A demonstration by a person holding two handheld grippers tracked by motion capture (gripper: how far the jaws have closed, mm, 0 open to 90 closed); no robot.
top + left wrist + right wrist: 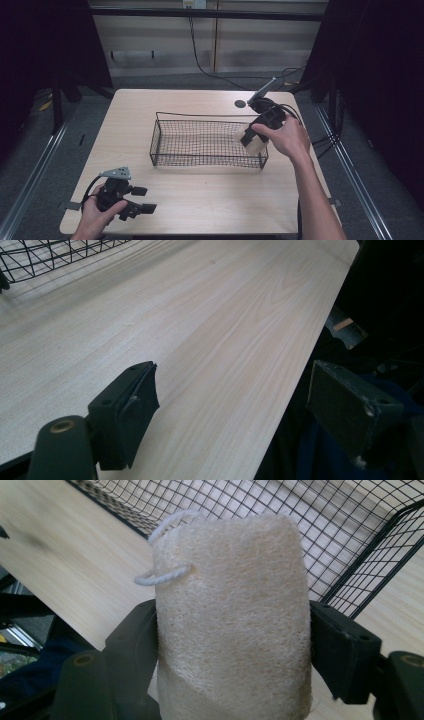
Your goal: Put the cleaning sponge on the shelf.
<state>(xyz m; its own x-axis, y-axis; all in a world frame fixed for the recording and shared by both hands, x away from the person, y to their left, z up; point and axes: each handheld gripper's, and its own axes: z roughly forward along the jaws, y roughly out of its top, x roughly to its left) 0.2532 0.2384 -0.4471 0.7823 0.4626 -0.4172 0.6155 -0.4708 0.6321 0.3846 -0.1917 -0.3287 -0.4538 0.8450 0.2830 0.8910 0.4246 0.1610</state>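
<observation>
While the left tool (137,200) sat idle with jaws wide at the bench's (200,200) near-left corner, the right tool (255,137) pinched a cream, fibrous loofah pad (232,625) over the black wire basket's (200,161) right end, likely to drop it in.

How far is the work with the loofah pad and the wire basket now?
Done: the right gripper is shut on the loofah pad and holds it at the wire basket's right end. Left: put it inside and release. The left gripper waits open near the table's front edge.
</observation>
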